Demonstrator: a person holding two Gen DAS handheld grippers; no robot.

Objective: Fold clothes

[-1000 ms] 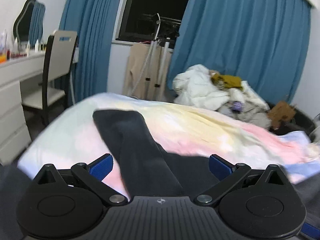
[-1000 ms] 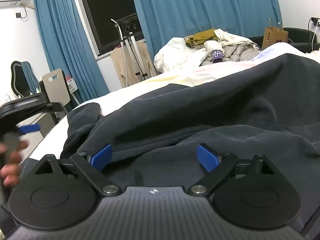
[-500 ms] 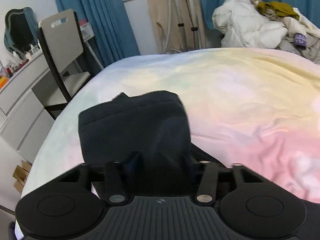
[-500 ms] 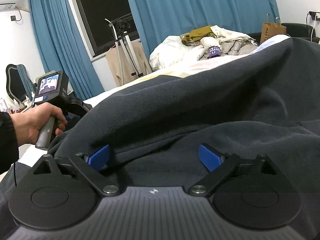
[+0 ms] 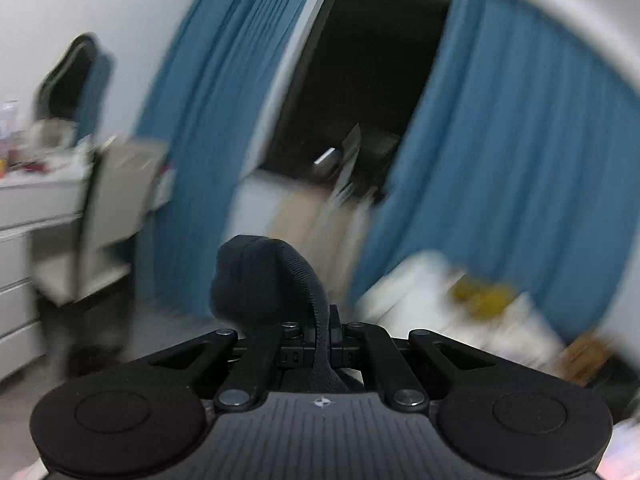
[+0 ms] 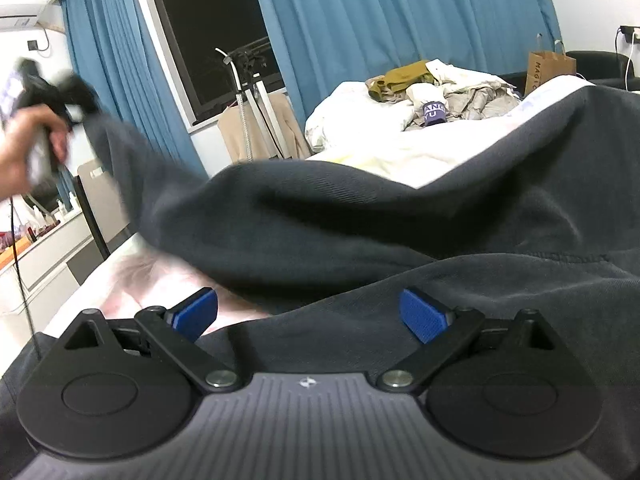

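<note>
Left claw [image 5: 322, 334] is clenching a dark sweatshirt's sleeve [image 5: 276, 276], lifting it above the bed [image 6: 420, 160]; right claw [image 6: 311, 315] is hovering released over its body [image 6: 440, 232]. Folding seems barely begun.

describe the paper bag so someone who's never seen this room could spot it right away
Look past the bed to the far right, beyond the heap of pale laundry near the blue curtains. The brown paper bag stands upright beside a dark armchair; it alone is stiff, with white handles.
</note>
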